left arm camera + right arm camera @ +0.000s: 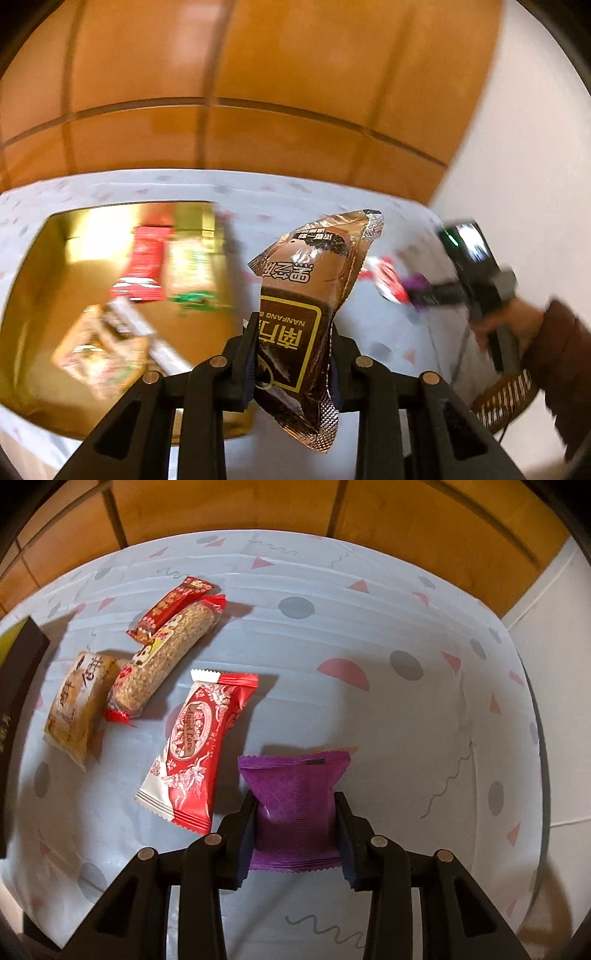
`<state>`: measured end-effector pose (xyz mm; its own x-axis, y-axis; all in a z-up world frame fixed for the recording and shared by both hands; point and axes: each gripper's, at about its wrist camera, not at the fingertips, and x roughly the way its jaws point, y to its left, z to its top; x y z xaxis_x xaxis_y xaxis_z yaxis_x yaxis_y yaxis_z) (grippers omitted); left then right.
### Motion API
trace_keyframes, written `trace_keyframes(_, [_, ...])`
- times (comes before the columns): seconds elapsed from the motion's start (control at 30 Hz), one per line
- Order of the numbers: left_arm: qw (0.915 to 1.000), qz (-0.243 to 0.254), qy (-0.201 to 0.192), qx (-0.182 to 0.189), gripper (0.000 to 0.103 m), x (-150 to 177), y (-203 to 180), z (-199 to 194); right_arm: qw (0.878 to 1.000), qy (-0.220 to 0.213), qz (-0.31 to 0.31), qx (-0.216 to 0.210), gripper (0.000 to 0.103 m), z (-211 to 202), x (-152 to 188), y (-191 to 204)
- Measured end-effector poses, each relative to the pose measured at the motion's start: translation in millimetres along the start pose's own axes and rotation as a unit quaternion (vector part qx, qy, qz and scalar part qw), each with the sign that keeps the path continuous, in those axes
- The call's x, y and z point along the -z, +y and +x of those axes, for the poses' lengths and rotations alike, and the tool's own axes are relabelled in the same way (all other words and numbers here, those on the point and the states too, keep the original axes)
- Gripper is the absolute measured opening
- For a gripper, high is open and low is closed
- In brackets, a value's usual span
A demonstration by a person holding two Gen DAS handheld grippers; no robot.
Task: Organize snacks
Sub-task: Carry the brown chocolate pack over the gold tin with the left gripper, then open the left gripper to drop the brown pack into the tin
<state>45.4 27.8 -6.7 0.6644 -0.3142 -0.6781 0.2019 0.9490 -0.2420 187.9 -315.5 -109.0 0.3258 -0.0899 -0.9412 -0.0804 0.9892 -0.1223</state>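
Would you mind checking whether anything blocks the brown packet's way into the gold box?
Nothing visible does. The left gripper holds the brown packet beside the open gold box; snacks lie inside, with bare floor left.

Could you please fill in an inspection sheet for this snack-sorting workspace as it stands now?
Surface: patterned tablecloth, wrinkled.
Job's things: gold box holding several packets; brown packet held above the cloth; purple packet; red-and-white packet, sesame bar, small red packet and tan packet loose on the cloth.
Clutter: nothing seen.
Grippers: left hand-held gripper shut on brown packet; right hand-held gripper shut on purple packet.
Cables: nothing seen.
Surroundings: wooden panelling, white wall.
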Motion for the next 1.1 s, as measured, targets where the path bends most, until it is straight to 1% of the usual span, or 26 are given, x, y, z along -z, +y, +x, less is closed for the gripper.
trace_keyframes(0.07, [0.9992, -0.035, -0.004, -0.019, 0.030, -3, 24, -4, 1.000, -0.003, -0.008, 0.006, 0.039, -1, 2, 5])
trace_keyframes(0.13, [0.9973, -0.068, -0.001, -0.026, 0.030, -3, 44, -5, 1.000, -0.005, -0.012, 0.010, 0.039, -5, 4, 5])
trace_keyframes(0.2, [0.9934, -0.109, 0.003, -0.034, 0.030, -1, 65, -4, 1.000, -0.006, -0.014, 0.012, 0.039, -7, 5, 13])
trace_keyframes(0.3, [0.9864, -0.163, 0.006, -0.021, 0.030, 0, 87, -2, 1.000, -0.006, -0.016, 0.014, 0.039, -9, 5, 15])
trace_keyframes(0.4, [0.9817, -0.189, 0.007, -0.018, 0.030, 0, 96, 1, 1.000, -0.007, -0.018, 0.016, 0.039, -11, 8, 19])
trace_keyframes(0.53, [0.9811, -0.191, 0.022, -0.015, 0.030, -2, 90, 18, 1.000, -0.008, -0.022, 0.020, 0.039, -11, 8, 20])
trace_keyframes(0.6, [0.9808, -0.189, 0.039, -0.026, 0.031, -2, 85, 33, 0.999, -0.009, -0.026, 0.022, 0.039, -12, 7, 22])
trace_keyframes(0.63, [0.9808, -0.187, 0.046, -0.028, 0.036, -1, 83, 38, 0.999, -0.009, -0.028, 0.023, 0.039, -12, 7, 23])
trace_keyframes(0.7, [0.9805, -0.184, 0.059, -0.037, 0.036, 1, 80, 46, 0.999, -0.010, -0.030, 0.025, 0.039, -13, 8, 25])
trace_keyframes(0.77, [0.9829, -0.170, 0.059, -0.038, 0.036, 2, 75, 48, 0.999, -0.010, -0.030, 0.025, 0.039, -14, 9, 26])
trace_keyframes(0.83, [0.9856, -0.149, 0.056, -0.057, 0.036, 4, 69, 47, 0.999, -0.010, -0.031, 0.026, 0.040, -15, 10, 27])
trace_keyframes(0.9, [0.9865, -0.138, 0.056, -0.068, 0.036, 5, 68, 45, 0.999, -0.010, -0.034, 0.027, 0.040, -14, 9, 27])
trace_keyframes(1.0, [0.9854, -0.124, 0.055, -0.103, 0.036, 8, 66, 40, 0.999, -0.010, -0.037, 0.028, 0.040, -13, 9, 28])
trace_keyframes(1.1, [0.9846, -0.108, 0.047, -0.128, 0.036, 10, 63, 33, 0.999, -0.011, -0.041, 0.031, 0.040, -13, 9, 30])
